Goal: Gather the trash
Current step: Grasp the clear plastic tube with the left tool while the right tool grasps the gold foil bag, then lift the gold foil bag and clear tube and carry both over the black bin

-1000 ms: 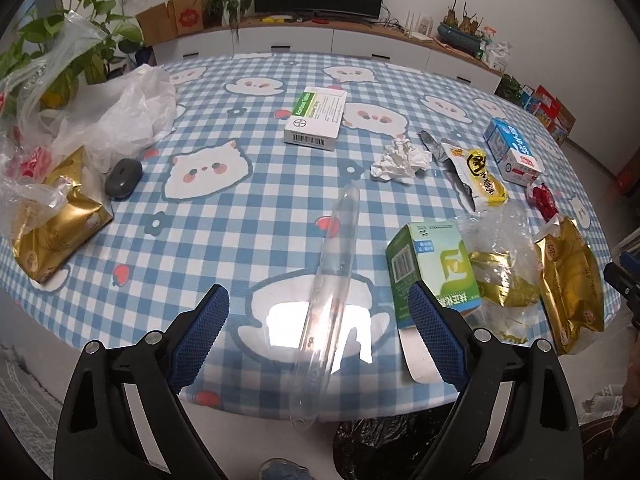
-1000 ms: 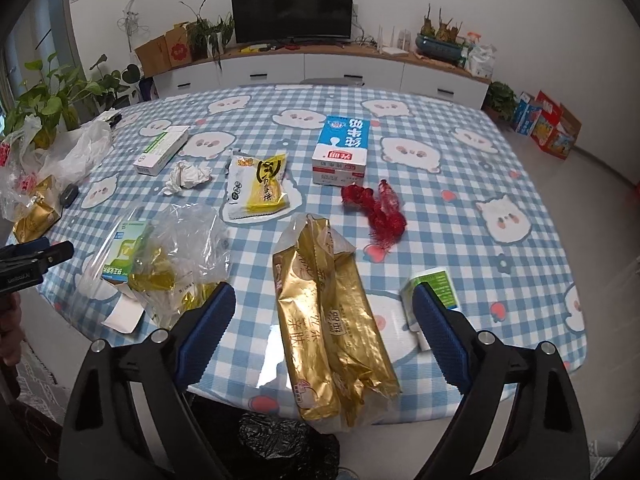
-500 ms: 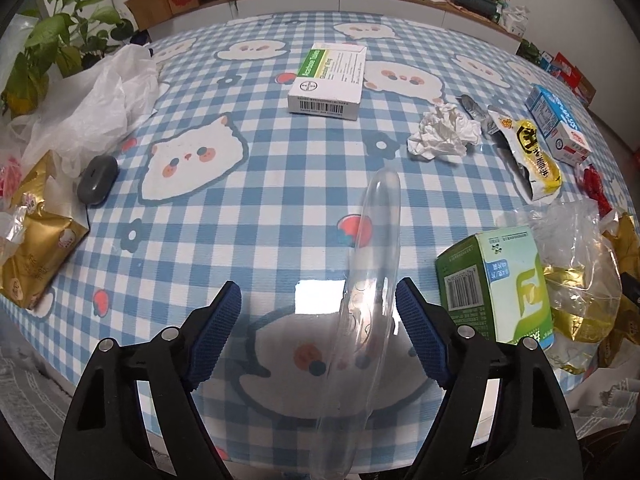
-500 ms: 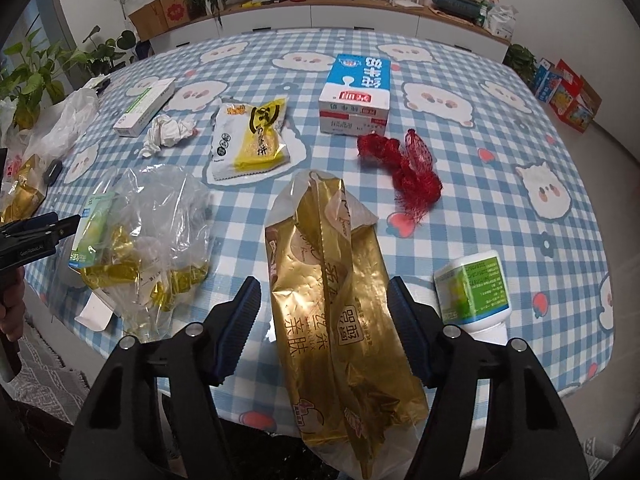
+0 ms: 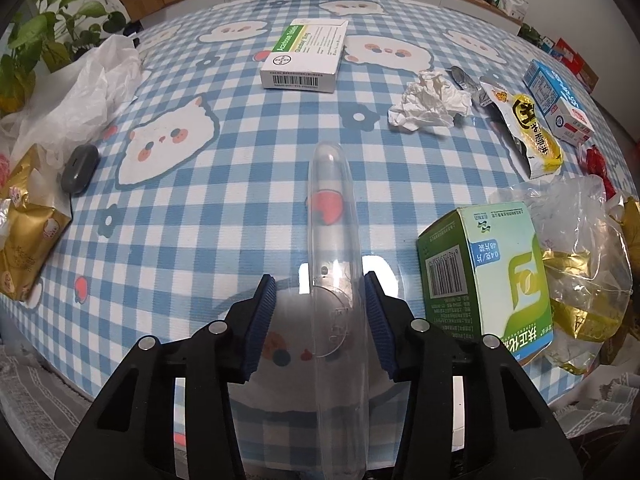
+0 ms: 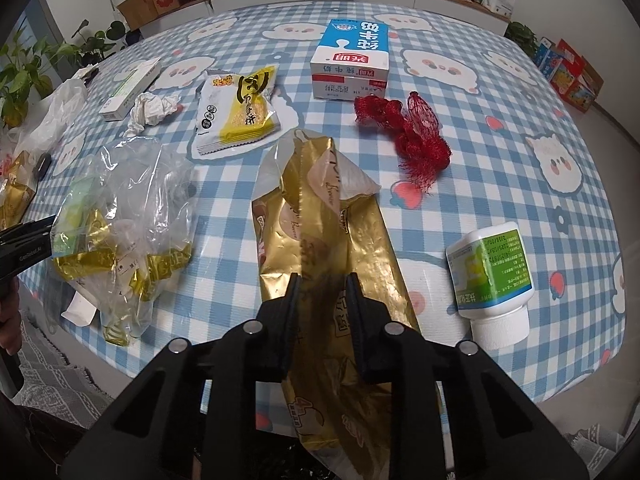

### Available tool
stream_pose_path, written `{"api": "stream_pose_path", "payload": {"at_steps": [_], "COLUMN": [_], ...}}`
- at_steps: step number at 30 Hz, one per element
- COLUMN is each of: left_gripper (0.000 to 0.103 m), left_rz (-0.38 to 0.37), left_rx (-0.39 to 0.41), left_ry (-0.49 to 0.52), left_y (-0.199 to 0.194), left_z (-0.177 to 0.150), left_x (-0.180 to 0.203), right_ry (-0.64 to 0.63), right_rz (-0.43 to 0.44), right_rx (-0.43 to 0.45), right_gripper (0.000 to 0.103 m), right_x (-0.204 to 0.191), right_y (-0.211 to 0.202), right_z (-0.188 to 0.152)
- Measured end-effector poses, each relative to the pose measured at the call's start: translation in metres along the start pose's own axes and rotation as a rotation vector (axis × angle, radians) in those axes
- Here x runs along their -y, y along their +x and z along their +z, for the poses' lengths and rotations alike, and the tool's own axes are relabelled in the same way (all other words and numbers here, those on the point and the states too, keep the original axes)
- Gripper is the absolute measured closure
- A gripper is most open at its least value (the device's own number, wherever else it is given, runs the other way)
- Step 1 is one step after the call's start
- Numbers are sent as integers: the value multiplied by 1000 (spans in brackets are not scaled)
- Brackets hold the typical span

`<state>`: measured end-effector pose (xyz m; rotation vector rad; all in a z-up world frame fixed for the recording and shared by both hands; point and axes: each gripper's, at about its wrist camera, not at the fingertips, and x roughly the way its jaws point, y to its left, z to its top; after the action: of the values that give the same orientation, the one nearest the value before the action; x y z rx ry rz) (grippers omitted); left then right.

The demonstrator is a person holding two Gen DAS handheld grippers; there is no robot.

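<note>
Left wrist view first: our left gripper [image 5: 319,312] has narrowed from a wide spread a second ago to a close bracket around the long clear plastic tray [image 5: 334,248] at the near table edge. The right blue pad touches its side; a slim gap seems to remain on the left, so we judge this grip nearly made, not firm.

On the right wrist view, our right gripper [image 6: 319,300] has likewise drawn in from wide open and now pinches the crinkled gold foil snack bag [image 6: 320,216], whose near end hangs over the edge of the blue checked tablecloth [image 6: 500,168].

Both pieces of trash look ready to lift, with a dark bag partly visible below the edge.

Uncollected nearby: the green medicine box [image 5: 486,276], crumpled white tissue [image 5: 430,104], red mesh net [image 6: 408,136] and white pill bottle [image 6: 494,276].
</note>
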<state>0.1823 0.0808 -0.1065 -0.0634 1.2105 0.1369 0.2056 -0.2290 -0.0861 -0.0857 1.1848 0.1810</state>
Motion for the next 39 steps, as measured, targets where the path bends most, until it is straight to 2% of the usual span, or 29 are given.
{"api": "stream_pose_path", "payload": {"at_steps": [2,6,13,19,39], "left_gripper": [77,78,78,78,78], "left_rz": [9,-8,10,-13,-105], "left_rx": [-2,-9,43,92,149], "left_ry": [-8,-38,-30,-33,-90], "left_y": [-2,-5,-21,-42,-97], "left_z": [0,-2,-4,-11,-74], "left_x": [1,-3,-3,-1,-12], "right_ry": [6,14,-12,-20,2], "right_rz": [-9,-10,-22,-22,12], "right_rx": [10,30,69,95,185], "right_gripper": [96,100,101,103,103], "right_x": [1,2,-5,-9,-24], "right_y": [-1,-5,-14,-23,-77], "right_z": [0,0,-2,-4,-42]}}
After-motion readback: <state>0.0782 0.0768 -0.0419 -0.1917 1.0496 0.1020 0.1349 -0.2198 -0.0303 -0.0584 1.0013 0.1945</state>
